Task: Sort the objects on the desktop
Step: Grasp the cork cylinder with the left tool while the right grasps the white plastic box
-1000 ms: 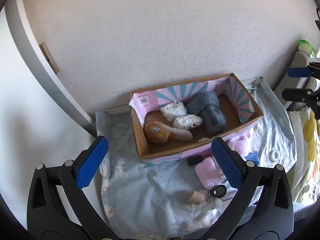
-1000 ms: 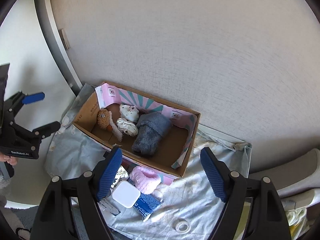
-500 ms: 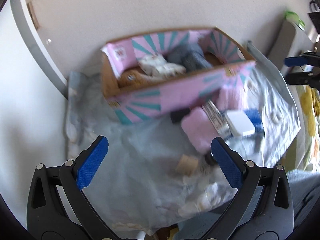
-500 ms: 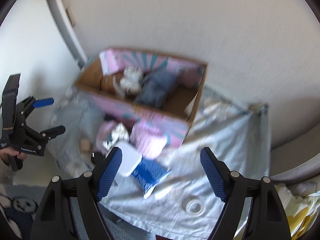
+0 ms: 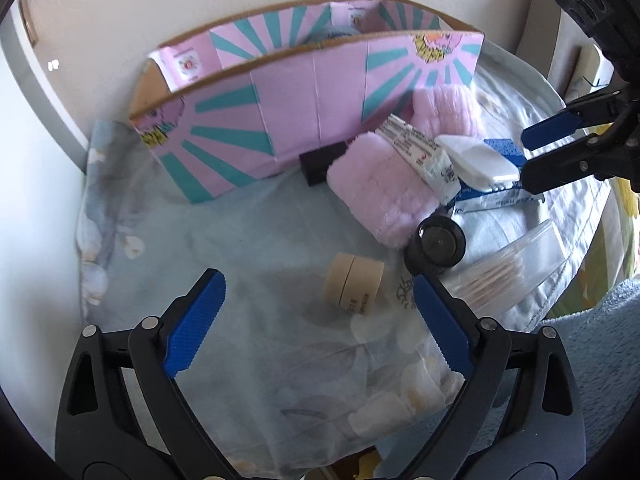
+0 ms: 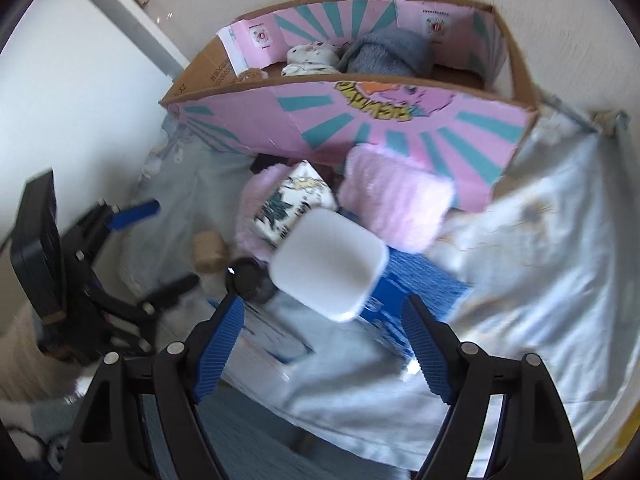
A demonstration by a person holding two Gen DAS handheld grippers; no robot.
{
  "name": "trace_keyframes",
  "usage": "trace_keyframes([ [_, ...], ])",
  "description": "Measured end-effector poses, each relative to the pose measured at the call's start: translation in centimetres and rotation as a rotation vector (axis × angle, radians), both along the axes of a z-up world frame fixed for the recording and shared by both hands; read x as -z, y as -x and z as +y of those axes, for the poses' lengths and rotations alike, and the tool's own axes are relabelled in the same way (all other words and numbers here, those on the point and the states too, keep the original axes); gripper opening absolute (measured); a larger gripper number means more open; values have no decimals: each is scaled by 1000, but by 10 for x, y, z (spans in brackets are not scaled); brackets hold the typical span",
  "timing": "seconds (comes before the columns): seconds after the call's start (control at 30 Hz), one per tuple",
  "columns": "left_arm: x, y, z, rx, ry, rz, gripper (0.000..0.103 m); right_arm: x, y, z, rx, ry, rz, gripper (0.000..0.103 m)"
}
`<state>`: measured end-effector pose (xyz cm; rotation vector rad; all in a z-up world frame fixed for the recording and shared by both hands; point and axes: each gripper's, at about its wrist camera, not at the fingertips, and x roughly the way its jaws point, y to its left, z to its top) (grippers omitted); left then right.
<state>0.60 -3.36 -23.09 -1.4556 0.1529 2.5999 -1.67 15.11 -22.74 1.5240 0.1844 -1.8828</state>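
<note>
A pink and teal cardboard box (image 5: 304, 92) stands at the back of a table covered with a pale blue cloth (image 5: 248, 248). It holds a grey fluffy item (image 6: 388, 56) and white patterned socks (image 6: 308, 54). My left gripper (image 5: 316, 292) is open and empty, just short of a small tan round jar (image 5: 354, 286). Next to the jar are a black lens-like cap (image 5: 438, 242) and a pink fluffy bundle (image 5: 380, 188). My right gripper (image 6: 322, 316) is open and empty, low over a white flat case (image 6: 330, 264) lying on a blue packet (image 6: 420, 280).
A second pink fluffy bundle (image 6: 396, 196) lies against the box front. A printed pouch (image 6: 296, 204), a small black block (image 5: 320, 162) and a clear bag of wooden sticks (image 5: 504, 272) lie on the cloth. The wall is right behind the box.
Both grippers have come down and forward from high above the box to low over the loose items in front of it. Both stay open and empty.
</note>
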Motion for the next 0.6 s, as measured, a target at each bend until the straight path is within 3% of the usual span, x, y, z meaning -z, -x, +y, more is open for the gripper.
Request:
trace_keyframes([
  [0.17, 13, 3, 0, 12, -9, -12, 88, 11, 1, -9, 49, -21, 7, 77],
  [0.57, 22, 9, 2, 39, -61, -27, 87, 21, 10, -15, 103, -21, -3, 77],
  [0.6, 23, 10, 2, 44, -65, -27, 82, 22, 11, -15, 105, -24, -4, 77],
])
